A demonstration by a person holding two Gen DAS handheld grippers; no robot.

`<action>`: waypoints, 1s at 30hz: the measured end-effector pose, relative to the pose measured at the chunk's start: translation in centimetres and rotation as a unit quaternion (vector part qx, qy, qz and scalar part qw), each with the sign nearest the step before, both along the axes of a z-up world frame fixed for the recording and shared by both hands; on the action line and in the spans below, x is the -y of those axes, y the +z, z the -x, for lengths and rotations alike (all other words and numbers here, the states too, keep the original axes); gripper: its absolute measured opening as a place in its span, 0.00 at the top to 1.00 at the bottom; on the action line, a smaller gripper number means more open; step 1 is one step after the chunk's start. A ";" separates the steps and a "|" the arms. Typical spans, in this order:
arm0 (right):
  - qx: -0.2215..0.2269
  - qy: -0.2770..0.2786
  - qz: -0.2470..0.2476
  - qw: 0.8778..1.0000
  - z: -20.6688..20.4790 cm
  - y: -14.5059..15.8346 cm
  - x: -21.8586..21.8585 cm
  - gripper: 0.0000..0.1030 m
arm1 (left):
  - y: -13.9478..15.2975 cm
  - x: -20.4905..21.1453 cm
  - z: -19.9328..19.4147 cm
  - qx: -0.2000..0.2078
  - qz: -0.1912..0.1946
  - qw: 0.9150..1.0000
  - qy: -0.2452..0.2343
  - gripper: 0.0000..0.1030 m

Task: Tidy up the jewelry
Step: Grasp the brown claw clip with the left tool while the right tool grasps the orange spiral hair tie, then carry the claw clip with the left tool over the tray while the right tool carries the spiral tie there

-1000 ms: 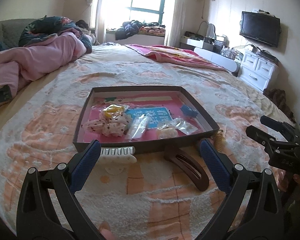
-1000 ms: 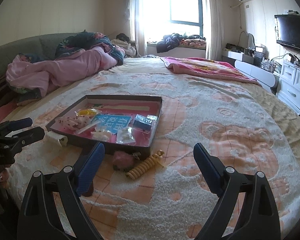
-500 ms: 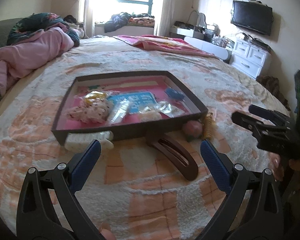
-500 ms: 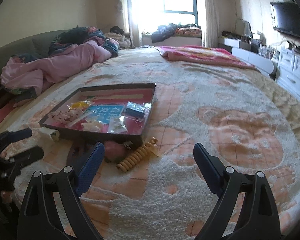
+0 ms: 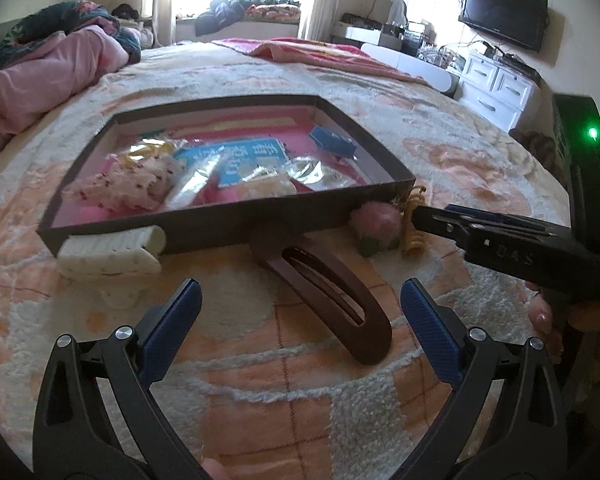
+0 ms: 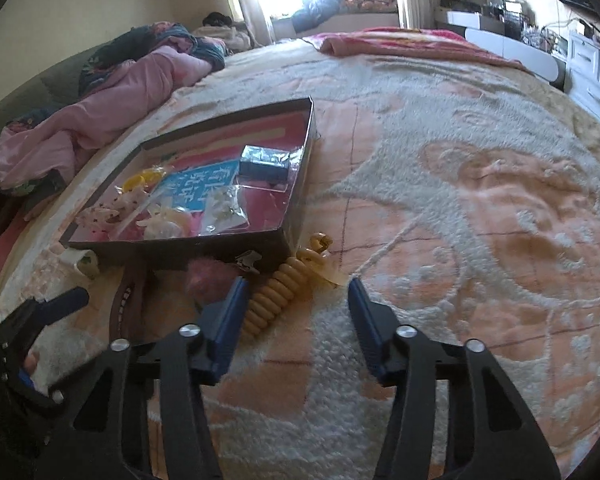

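Several packets are already laid inside the dark tray (image 5: pixel 228 224), while four pieces are left just outside its near wall, the yellow spiral clip (image 6: pixel 276 296) being closed upon by the right gripper (image 6: pixel 296 312), the left gripper (image 5: pixel 300 320) held apart, empty.
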State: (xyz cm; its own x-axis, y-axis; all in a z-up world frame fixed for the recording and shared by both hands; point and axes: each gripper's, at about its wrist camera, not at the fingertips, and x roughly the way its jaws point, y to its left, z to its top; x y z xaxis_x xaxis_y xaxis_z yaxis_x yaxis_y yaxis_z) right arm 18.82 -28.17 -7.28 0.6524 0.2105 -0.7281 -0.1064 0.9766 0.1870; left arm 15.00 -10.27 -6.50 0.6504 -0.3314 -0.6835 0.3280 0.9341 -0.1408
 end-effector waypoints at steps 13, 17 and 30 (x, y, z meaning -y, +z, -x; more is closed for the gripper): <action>-0.021 -0.001 -0.043 0.999 -0.6 -0.6 0.1 0.80 | -1.3 2.0 -1.0 -0.030 -0.006 0.999 -0.012 0.43; -0.011 -0.012 -0.054 0.998 0.1 -0.1 0.9 0.82 | -1.5 2.5 -0.8 -0.034 -0.014 0.999 -0.020 0.74; 0.042 -0.020 -0.068 0.997 2.2 2.0 2.4 0.83 | 1.5 2.4 1.0 0.012 -0.007 0.999 -0.049 0.97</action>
State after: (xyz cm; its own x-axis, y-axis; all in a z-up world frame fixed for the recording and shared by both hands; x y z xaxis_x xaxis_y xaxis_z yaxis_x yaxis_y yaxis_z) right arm 16.62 -30.62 -5.30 0.7194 0.2761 -0.6374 -0.0895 0.9468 0.3091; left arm 14.03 -12.71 -5.00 0.6312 -0.3858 -0.6729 0.4215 0.8989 -0.1200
